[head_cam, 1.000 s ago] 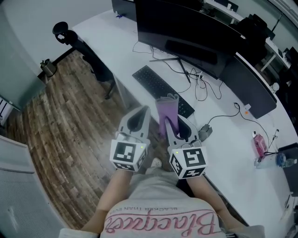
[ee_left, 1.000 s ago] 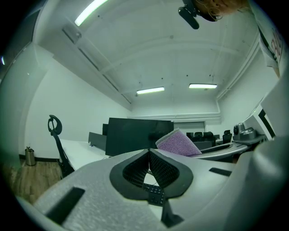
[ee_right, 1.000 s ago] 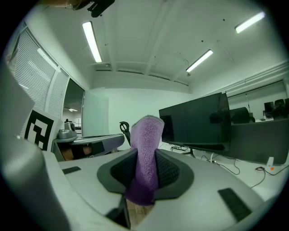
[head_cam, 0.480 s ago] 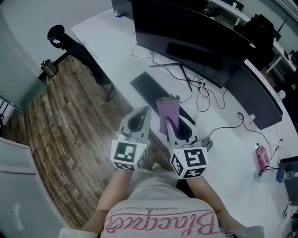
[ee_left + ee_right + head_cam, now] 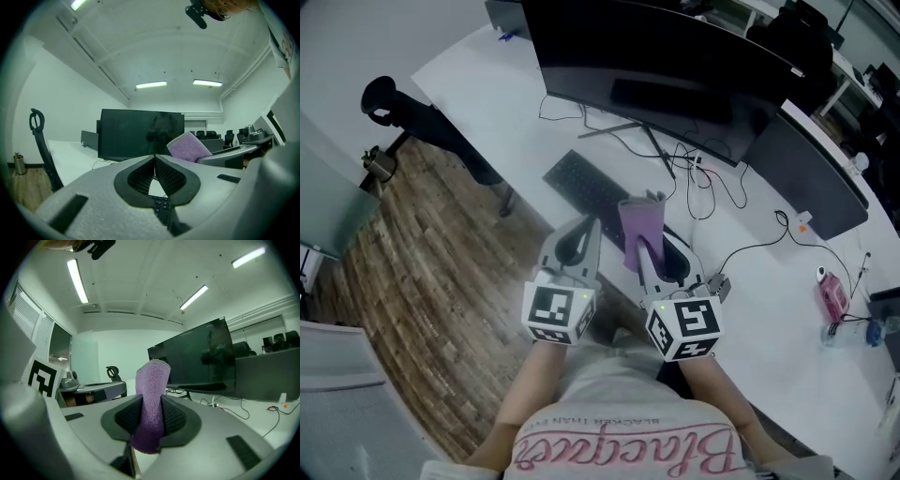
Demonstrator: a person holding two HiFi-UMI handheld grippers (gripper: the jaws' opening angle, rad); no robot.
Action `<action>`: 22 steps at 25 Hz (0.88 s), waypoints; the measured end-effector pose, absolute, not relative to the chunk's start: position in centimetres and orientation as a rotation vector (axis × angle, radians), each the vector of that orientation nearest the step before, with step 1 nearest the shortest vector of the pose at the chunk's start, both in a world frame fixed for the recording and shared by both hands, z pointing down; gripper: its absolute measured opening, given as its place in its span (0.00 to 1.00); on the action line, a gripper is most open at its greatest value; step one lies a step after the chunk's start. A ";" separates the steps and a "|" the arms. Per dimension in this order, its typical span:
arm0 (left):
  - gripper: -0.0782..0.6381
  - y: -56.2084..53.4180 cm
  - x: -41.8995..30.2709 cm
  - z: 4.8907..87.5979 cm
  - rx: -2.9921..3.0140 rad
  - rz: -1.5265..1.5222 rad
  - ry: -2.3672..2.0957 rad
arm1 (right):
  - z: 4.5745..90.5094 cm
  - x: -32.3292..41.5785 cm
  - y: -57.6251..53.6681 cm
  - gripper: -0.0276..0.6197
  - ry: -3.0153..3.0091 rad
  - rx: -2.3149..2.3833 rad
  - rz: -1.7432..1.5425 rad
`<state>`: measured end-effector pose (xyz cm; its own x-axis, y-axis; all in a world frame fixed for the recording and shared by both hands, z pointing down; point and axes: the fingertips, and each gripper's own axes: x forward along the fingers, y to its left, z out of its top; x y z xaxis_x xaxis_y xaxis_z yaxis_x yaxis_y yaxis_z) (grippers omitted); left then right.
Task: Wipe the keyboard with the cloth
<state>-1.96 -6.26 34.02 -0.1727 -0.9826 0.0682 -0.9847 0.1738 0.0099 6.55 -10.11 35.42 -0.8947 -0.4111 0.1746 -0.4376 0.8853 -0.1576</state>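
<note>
Two grippers: you hold one in each hand, side by side in front of your body at the desk's near edge, marker cubes toward you.
Left gripper (image 5: pixel 589 225): its jaws are closed tip to tip with nothing between them; in the left gripper view (image 5: pixel 154 157) a few black keys show through the gap beneath the tips.
Right gripper (image 5: pixel 643 251): its jaws are clamped on the purple cloth (image 5: pixel 638 221); in the right gripper view (image 5: pixel 150 414) the pads press it from both sides.
Purple cloth position (image 5: pixel 153 380): it stands up out of the right jaws, and a short end hangs below them.
Keyboard (image 5: pixel 579 182): black, lying at an angle on the white desk (image 5: pixel 478 75) ahead of your grippers; in the head view the cloth covers part of its right half.
Monitors: a wide dark monitor (image 5: pixel 661 56) stands behind the keyboard, and a second dark screen (image 5: pixel 802 167) stands to its right.
Cables (image 5: pixel 712 192): loose black leads lie on the desk to the right of the keyboard.
Office chair (image 5: pixel 445 131): black, on the wooden floor (image 5: pixel 422 272) to your left.
</note>
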 end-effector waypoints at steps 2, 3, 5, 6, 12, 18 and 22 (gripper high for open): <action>0.12 -7.0 -2.5 34.1 2.023 0.059 -2.322 | 35.5 6.1 -10.8 0.19 -2.905 0.713 0.301; 0.12 -7.4 -2.8 34.2 2.043 0.061 -2.301 | 35.6 5.9 -11.1 0.19 -2.899 0.742 0.305; 0.12 -8.1 -4.0 34.4 2.075 0.063 -2.263 | 35.6 5.3 -11.7 0.19 -2.884 0.806 0.315; 0.12 -8.5 -4.7 34.5 2.088 0.061 -2.244 | 35.6 4.9 -12.0 0.19 -2.874 0.839 0.319; 0.12 -11.0 -8.1 34.4 2.213 0.041 -2.106 | 35.8 2.5 -12.8 0.19 -2.803 1.028 0.340; 0.12 -12.8 -11.7 35.1 2.312 0.046 -1.969 | 36.4 -1.0 -13.4 0.19 -2.735 1.187 0.359; 0.12 -13.3 -13.6 36.2 2.371 0.069 -1.867 | 36.8 -2.8 -13.4 0.19 -2.682 1.297 0.378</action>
<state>-13.57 -13.31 36.24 0.2365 -0.9652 0.1114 -0.9708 -0.2300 0.0683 -2.76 -13.38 36.85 -0.6193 -0.7502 0.2316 -0.7850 0.5973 -0.1643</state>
